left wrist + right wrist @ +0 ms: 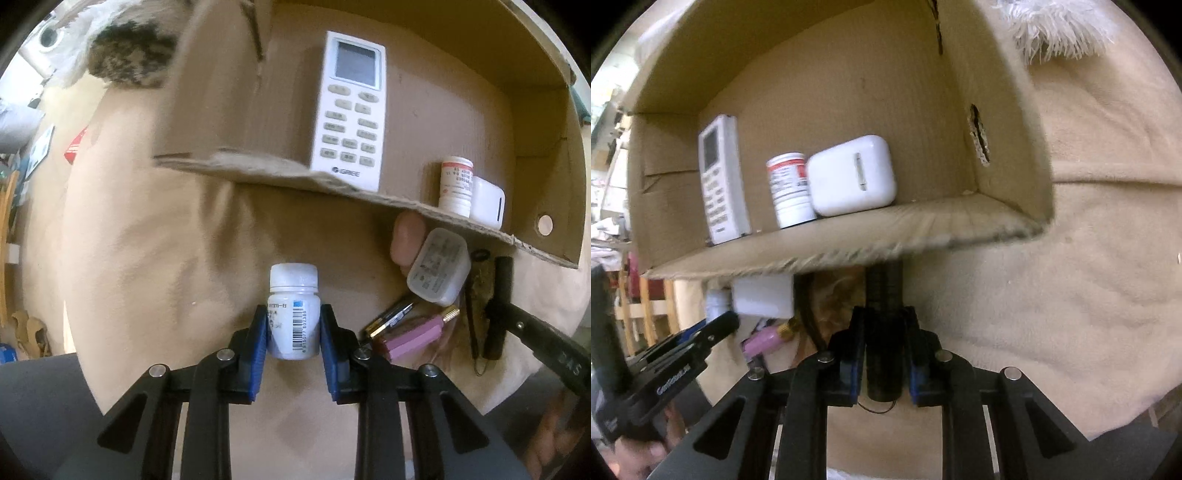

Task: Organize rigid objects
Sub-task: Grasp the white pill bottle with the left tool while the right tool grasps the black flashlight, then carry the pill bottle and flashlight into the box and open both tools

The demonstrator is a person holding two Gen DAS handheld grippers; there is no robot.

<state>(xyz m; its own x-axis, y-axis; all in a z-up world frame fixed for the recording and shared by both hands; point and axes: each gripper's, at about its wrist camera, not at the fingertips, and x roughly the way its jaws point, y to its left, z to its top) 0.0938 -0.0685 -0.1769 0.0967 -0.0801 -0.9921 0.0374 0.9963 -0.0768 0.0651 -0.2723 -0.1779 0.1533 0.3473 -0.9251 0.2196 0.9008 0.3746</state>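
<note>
My left gripper (293, 325) is shut on a white pill bottle (293, 310) with a barcode label, held above the tan cloth. My right gripper (884, 354) is shut on a black cylinder (884, 332); the cylinder also shows in the left wrist view (498, 306). An open cardboard box (480, 110) holds a white remote control (351, 110), a red-and-white pill bottle (456, 186) and a white earbud case (487, 201). The same box (849, 243) in the right wrist view shows the remote (722, 181), bottle (788, 190) and case (853, 175).
In front of the box lie a clear plastic container (439, 266), a black battery (391, 317), a pink rectangular item (413, 338) and a dark brush-like object (480, 291). A tan cloth (166, 258) covers the surface. A fluffy white item (1060, 33) lies beyond the box.
</note>
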